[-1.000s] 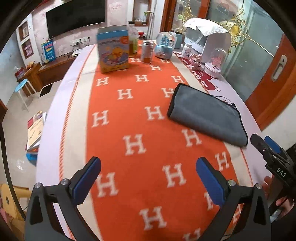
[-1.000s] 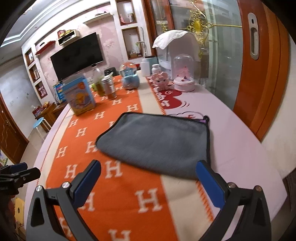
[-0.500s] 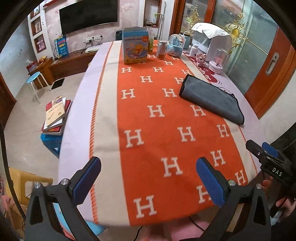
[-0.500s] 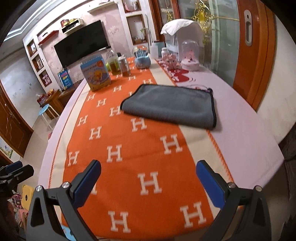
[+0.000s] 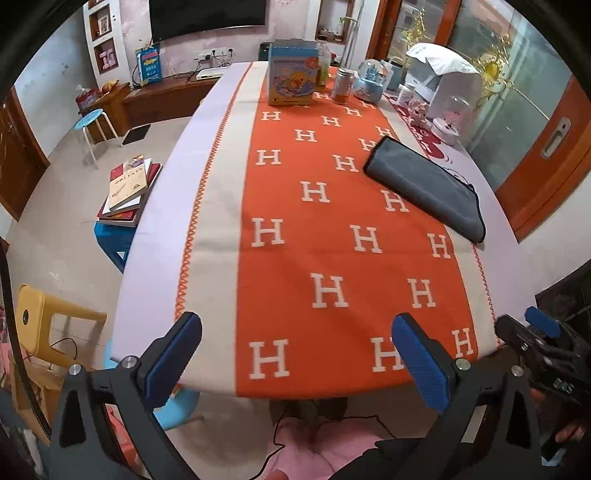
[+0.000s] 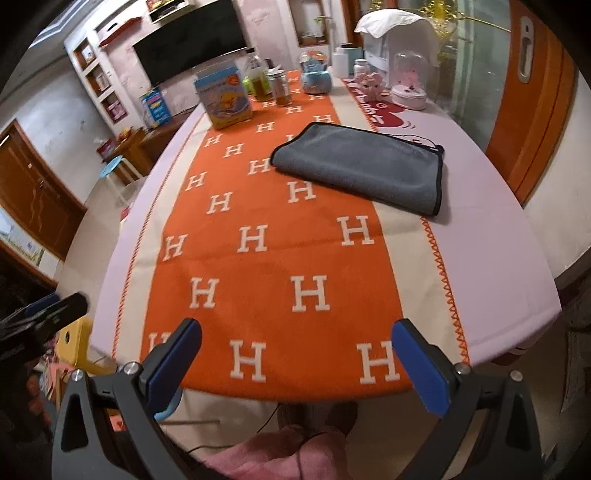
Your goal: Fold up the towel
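A grey towel with a dark edge lies folded flat on the table, at the right in the left wrist view (image 5: 424,184) and at upper centre-right in the right wrist view (image 6: 362,166). My left gripper (image 5: 295,354) is open and empty, held off the table's near edge. My right gripper (image 6: 295,354) is open and empty too, also back past the near edge. Each gripper shows at the edge of the other's view: the right one (image 5: 535,339) and the left one (image 6: 44,314).
An orange runner with white H letters (image 5: 332,221) covers the table's middle. At the far end stand a duck-print box (image 5: 291,74), jars (image 5: 341,86), a snow globe (image 6: 314,74) and a white appliance (image 6: 399,33). Stools and stacked books (image 5: 129,184) stand on the floor at left.
Both grippers have pulled back from the towel toward the near end of the table and beyond its edge. The towel stays folded in place.
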Tool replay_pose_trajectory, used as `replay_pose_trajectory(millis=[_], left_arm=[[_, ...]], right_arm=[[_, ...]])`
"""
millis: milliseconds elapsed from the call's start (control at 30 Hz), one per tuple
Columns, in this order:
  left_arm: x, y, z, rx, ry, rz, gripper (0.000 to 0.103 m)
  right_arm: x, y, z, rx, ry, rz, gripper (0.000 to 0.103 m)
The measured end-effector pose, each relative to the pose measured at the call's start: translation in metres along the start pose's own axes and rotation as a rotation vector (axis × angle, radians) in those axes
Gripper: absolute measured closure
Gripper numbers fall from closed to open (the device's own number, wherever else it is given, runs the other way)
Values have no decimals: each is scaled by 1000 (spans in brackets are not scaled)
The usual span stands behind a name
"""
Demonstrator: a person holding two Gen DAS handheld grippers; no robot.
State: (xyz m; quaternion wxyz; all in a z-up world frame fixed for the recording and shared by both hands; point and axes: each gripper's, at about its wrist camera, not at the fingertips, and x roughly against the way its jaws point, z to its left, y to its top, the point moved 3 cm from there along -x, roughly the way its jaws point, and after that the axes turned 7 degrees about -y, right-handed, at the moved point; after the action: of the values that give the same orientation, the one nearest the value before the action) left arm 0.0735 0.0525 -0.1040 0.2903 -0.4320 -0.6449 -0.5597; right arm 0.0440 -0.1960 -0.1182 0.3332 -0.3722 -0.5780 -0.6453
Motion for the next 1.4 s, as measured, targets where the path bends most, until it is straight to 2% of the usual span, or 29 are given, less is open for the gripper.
replay_pose_trajectory(millis=[333,467,600,967,1400], left_arm=[[10,2,-39,-27,-2,11,1],[21,4,-53,-37,-9,-2,1],[32,4,-62,-46,22,-35,1],[49,4,-60,-20,104,-124,1],[59,2,-57,-15,160,-185,1]], right_arm=[[35,-3,-4,49,9,52,0],[45,-3,-4,64,19,48,0],[53,-1,-5,65,20,31,0],[67,9,-3,35,7,-81,0],[64,13,7,47,26,-105,0]])
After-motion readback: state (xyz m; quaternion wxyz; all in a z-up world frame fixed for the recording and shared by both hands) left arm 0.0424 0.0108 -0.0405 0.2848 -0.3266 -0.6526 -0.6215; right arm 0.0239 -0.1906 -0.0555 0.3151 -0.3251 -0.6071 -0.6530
